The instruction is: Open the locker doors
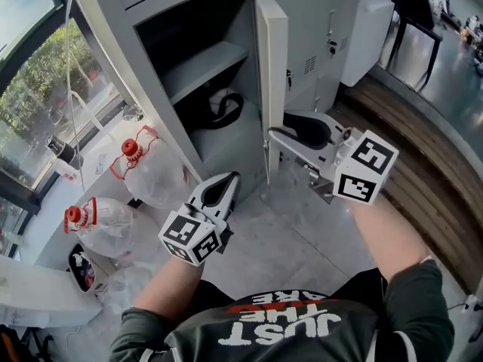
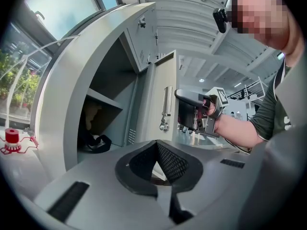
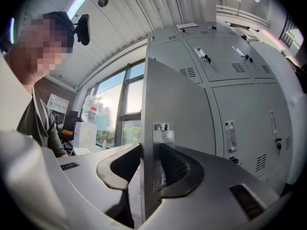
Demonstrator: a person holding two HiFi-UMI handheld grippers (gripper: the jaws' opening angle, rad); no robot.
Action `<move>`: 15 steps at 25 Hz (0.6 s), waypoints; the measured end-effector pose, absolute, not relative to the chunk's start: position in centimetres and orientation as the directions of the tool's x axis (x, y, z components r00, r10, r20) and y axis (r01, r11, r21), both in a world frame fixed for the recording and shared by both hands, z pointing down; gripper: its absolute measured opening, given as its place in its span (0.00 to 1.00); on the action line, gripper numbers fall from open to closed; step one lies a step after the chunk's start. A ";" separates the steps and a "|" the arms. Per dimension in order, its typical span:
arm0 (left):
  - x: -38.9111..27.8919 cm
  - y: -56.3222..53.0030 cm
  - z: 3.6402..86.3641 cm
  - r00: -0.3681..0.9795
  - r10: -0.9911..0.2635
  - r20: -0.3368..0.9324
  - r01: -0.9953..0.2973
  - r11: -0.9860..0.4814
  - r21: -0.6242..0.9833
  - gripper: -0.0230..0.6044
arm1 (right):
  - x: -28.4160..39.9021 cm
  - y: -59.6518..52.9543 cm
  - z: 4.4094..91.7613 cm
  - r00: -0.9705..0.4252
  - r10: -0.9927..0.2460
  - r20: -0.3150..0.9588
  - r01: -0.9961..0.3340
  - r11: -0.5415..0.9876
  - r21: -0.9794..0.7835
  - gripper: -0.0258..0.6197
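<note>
The grey locker door [image 1: 272, 66] stands swung out, edge-on towards me, and the compartment behind it is open. My right gripper [image 1: 275, 133] reaches in from the right and holds the door's free edge low down. In the right gripper view the door [image 3: 168, 99] runs straight up between the jaws of the right gripper [image 3: 151, 157], the right pad against its handle strip. My left gripper [image 1: 230, 179] hangs lower, in front of the locker's base, shut and empty. Its pads meet at the tip in the left gripper view [image 2: 156, 145], which also shows the door [image 2: 160, 90] and the right gripper [image 2: 184, 109].
Inside the open locker are a shelf [image 1: 204, 62] and a dark bag [image 1: 219, 108] on its floor. Closed locker doors [image 1: 317, 21] continue to the right. Two large water bottles with red caps [image 1: 151, 172] [image 1: 102, 225] stand on the floor at the left, by the window.
</note>
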State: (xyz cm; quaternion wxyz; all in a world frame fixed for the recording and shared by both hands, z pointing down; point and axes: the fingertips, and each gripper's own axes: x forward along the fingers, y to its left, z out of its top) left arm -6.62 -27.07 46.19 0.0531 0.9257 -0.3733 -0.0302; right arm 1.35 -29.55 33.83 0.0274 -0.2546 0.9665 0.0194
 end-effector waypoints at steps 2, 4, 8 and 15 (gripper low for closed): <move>-6.2 -27.0 46.2 0.722 -0.692 -0.014 -0.686 -0.718 0.121 0.05 | 1.6 -29.6 33.8 -0.869 -0.491 -0.066 -0.493 0.870 0.021 0.27; -5.9 -26.9 46.2 0.726 -0.687 -0.011 -0.682 -0.722 0.118 0.05 | 1.8 -29.5 33.8 -0.868 -0.492 -0.070 -0.494 0.869 0.018 0.27; -5.2 -26.6 46.1 0.732 -0.681 -0.006 -0.676 -0.728 0.117 0.05 | 1.7 -29.4 33.7 -0.869 -0.490 -0.077 -0.492 0.870 0.020 0.27; -3.6 -26.2 46.1 0.733 -0.680 -0.005 -0.676 -0.729 0.108 0.05 | 4.6 -29.1 33.9 -0.841 -0.530 -0.104 -0.536 0.843 0.039 0.34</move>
